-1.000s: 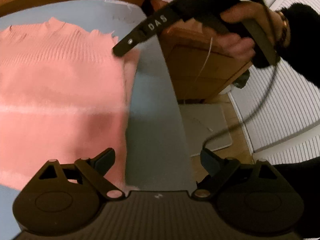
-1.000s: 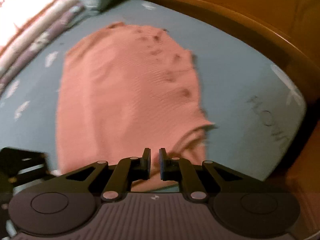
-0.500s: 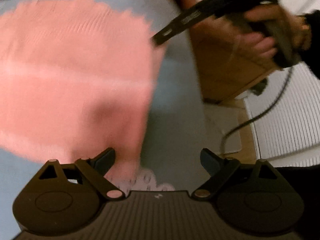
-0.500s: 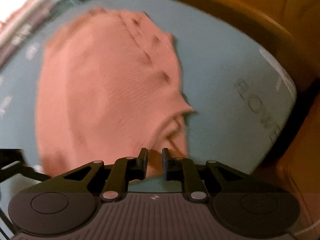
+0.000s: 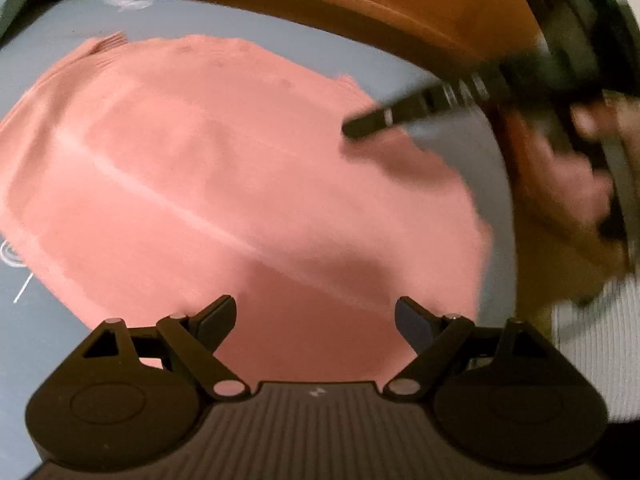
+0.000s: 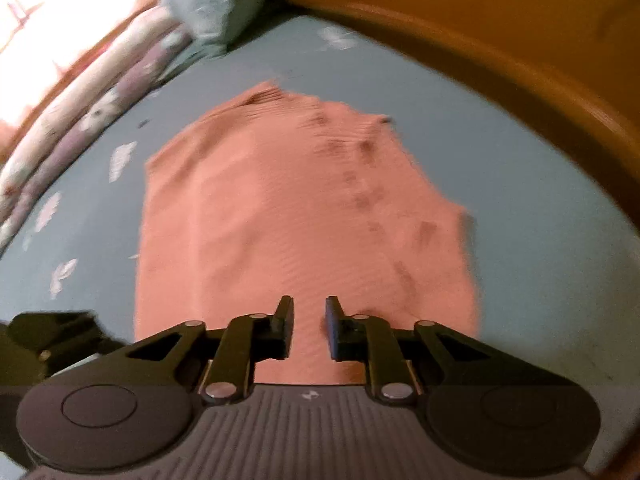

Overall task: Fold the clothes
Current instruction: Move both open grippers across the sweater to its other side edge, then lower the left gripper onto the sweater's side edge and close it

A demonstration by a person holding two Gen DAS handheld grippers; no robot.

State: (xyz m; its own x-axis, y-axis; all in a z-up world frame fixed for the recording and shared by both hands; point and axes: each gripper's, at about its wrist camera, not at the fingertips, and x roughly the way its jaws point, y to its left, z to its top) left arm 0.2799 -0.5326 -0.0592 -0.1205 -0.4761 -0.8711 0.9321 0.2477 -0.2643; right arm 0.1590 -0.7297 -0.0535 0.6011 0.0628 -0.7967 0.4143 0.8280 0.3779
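Note:
A pink ribbed knit top [image 5: 224,184] lies folded flat on a blue bed sheet [image 5: 48,340]; it also shows in the right wrist view [image 6: 280,216]. My left gripper [image 5: 314,320] is wide open and empty, low over the top's near edge. My right gripper [image 6: 308,326] hovers over the top's near end with its jaws a small way apart and nothing between them. In the left wrist view the right gripper's fingertips [image 5: 360,126] sit over the top's far right edge, blurred by motion.
An orange wooden bed frame [image 6: 500,52] curves round the far and right sides. A teal pillow [image 6: 216,4] and a floral rolled quilt [image 6: 92,112] lie at the far left. The left gripper's body [image 6: 52,340] shows at lower left.
The left gripper has swung over the top, which now fills its view. The right gripper's jaws have parted from nearly shut to a small gap, and it has shifted over the top.

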